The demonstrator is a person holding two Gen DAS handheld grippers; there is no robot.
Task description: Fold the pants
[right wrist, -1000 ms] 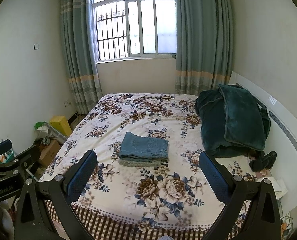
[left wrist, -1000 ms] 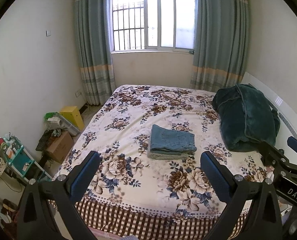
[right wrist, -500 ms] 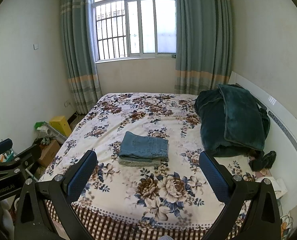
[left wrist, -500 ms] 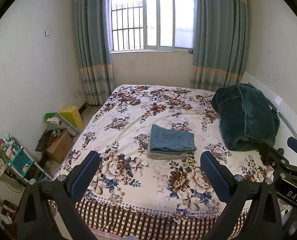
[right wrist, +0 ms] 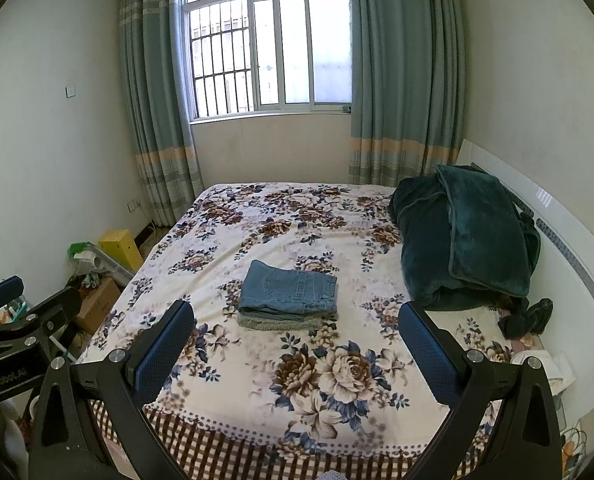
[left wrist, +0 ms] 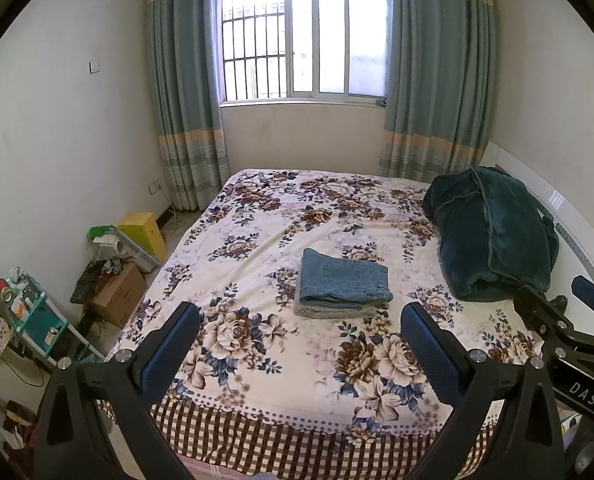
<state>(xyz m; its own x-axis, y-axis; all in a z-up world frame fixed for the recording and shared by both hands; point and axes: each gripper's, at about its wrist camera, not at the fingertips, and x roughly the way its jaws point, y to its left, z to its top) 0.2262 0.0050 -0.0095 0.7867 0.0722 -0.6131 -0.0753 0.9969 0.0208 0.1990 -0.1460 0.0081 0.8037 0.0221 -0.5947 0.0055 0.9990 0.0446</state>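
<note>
Both sets of jaws stand spread wide with nothing between them: my left gripper [left wrist: 299, 344] and my right gripper [right wrist: 295, 342] each hang over the foot of the bed, well apart from the pants.

Pants [left wrist: 343, 278]: blue denim, folded into a compact rectangle, back pocket facing up. They lie on a folded grey-green garment [left wrist: 333, 312] whose edge shows beneath the near side. The stack sits near the middle of the floral bedspread [left wrist: 257, 240], flat, touching nothing else. Same stack from the right wrist [right wrist: 289, 290].

Right of the stack, against the white headboard [right wrist: 569, 256], a heaped dark green blanket [left wrist: 493, 240]; a small dark item [right wrist: 531, 316] beside it, too unclear to name.

Writing: "DAS" on the right gripper's body [left wrist: 581, 386], seen from the left wrist; "GenRobot.AI" on the left gripper's body [right wrist: 7, 378], seen from the right wrist.

Floor left of the bed: yellow box [left wrist: 145, 234], cardboard box [left wrist: 121, 294], teal shelf [left wrist: 33, 316] with small items. Barred window [left wrist: 303, 42] and teal curtains [left wrist: 181, 92] behind.
</note>
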